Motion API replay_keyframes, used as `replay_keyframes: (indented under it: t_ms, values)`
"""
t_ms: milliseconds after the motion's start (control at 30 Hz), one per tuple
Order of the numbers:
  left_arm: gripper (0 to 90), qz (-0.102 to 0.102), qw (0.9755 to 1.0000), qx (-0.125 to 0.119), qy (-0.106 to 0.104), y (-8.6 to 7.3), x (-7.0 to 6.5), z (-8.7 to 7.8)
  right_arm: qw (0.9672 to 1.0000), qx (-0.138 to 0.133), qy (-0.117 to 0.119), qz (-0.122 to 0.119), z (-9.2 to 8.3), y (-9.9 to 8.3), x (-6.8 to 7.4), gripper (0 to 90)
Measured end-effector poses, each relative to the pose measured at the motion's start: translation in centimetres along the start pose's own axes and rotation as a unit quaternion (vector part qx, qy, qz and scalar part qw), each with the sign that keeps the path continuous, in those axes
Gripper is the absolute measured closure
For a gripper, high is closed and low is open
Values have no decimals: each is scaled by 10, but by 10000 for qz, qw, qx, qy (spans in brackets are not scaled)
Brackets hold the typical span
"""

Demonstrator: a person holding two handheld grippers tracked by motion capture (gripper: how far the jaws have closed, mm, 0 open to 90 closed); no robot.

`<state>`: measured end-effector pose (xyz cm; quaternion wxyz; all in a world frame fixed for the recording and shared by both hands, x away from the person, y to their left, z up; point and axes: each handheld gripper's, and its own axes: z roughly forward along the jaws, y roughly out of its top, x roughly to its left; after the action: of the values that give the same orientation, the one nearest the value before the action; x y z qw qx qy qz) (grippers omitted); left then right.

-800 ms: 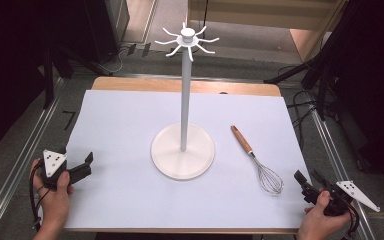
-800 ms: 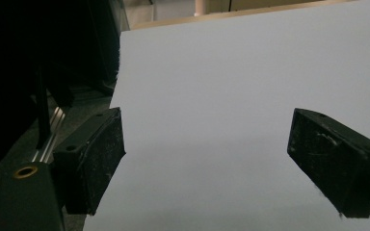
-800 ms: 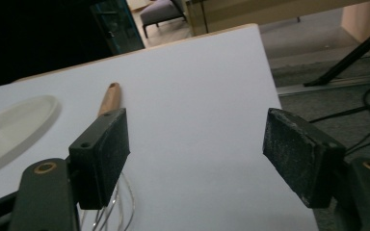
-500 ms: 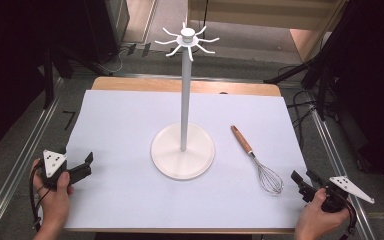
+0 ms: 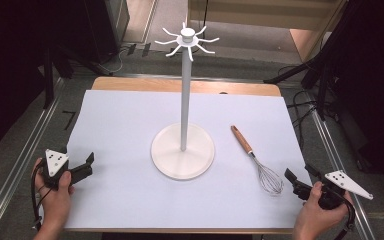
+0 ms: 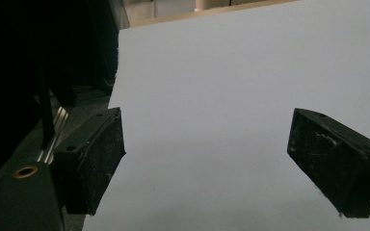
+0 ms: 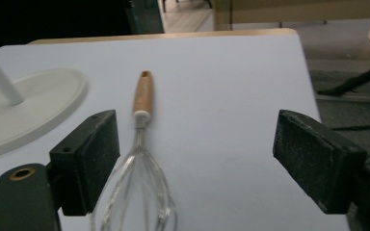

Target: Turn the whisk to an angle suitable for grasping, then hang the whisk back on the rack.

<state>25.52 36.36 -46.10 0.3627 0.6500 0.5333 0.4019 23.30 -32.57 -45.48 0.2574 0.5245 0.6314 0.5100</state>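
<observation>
White sheeting covered the bench [image 5: 130,130], wooden edge showing at the far side, dark floor and cables beyond.

Near edge, right corner: right gripper [image 5: 296,179] held low in the person's hand, tilted toward the centre, jaws spread wide, nothing between them. Near edge, left side: left gripper [image 5: 86,166] likewise wide open and empty, hand resting at the sheet's margin, jaws aimed over bare white surface.

Just ahead of the right gripper lay the whisk [image 5: 260,162], flat on the sheet, wire head toward the near right corner, wooden handle angled away toward the middle. In the right gripper view the wire loops [image 7: 135,192] ran close beside the left-hand jaw, off-centre in the gap.

Mid-bench: white hook stand [image 5: 183,150], broad round base, tall thin pole, ring of hooks [image 5: 187,40] at the top, all bare.

Risk, as judged: closing from this line would catch only thin wires, which may flex and slip; a pinch on the handle looks safer. Carrying the whisk up to a hook could knock the slender pole and rock the stand.
</observation>
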Motion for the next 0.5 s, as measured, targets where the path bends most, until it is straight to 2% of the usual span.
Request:
replay_keyframes:
  t_ms: [33,100,200,300,400,500]
  values:
    - [139,15,10000,-5,12,0,0,0,9999,39,103,-124,1,3,3,171]
    - [139,15,10000,-4,15,0,-1,0,9991,250,106,-313,5,9,9,191]
    - [139,40,10000,6,26,0,-1,0,9972,512,253,-487,12,16,14,266]
    - [140,104,9999,-18,50,0,-2,-1,9937,889,339,-588,21,23,15,305]
    - [141,127,9999,-36,52,0,-3,-1,9891,1248,290,-720,30,32,17,334]
    - [141,108,9999,-57,47,-1,-3,-1,9857,1443,263,-830,36,41,18,352]
